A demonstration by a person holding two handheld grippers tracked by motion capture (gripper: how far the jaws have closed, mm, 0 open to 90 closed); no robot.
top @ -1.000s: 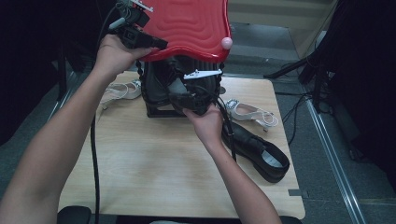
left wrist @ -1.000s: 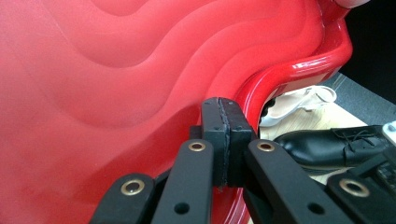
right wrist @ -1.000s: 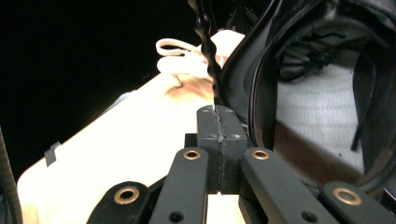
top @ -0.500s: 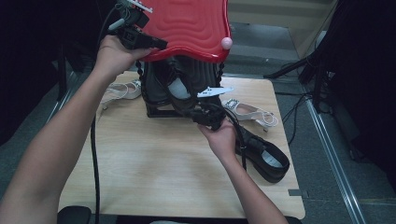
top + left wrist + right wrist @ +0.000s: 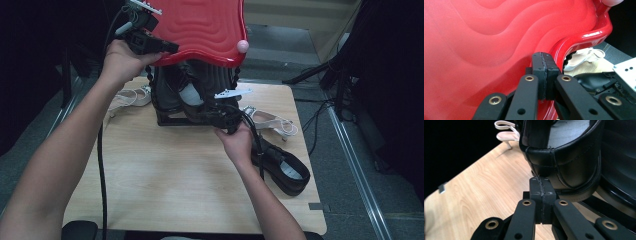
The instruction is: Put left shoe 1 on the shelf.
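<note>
A red wavy lid (image 5: 200,27) stands raised over a black shoe box (image 5: 167,117). My left gripper (image 5: 172,49) lies at the lid's left edge, shut. In the left gripper view its pads (image 5: 539,72) meet against the red lid (image 5: 479,50) with nothing seen between them. A black shoe (image 5: 187,97) leans inside the box. My right gripper (image 5: 212,115) is at the box's front, shut. Its tips (image 5: 541,187) sit right at the heel of that black shoe (image 5: 564,162); whether they pinch any of it I cannot tell.
A second black shoe (image 5: 282,170) lies on the wooden table (image 5: 165,185) right of my right hand. One white sandal (image 5: 127,97) lies left of the box and another white sandal (image 5: 272,122) right of it. Cables and a metal rail run along the floor at the right.
My right hand has drawn back from inside the box, to the right and toward me. The left gripper and the raised lid have stayed put.
</note>
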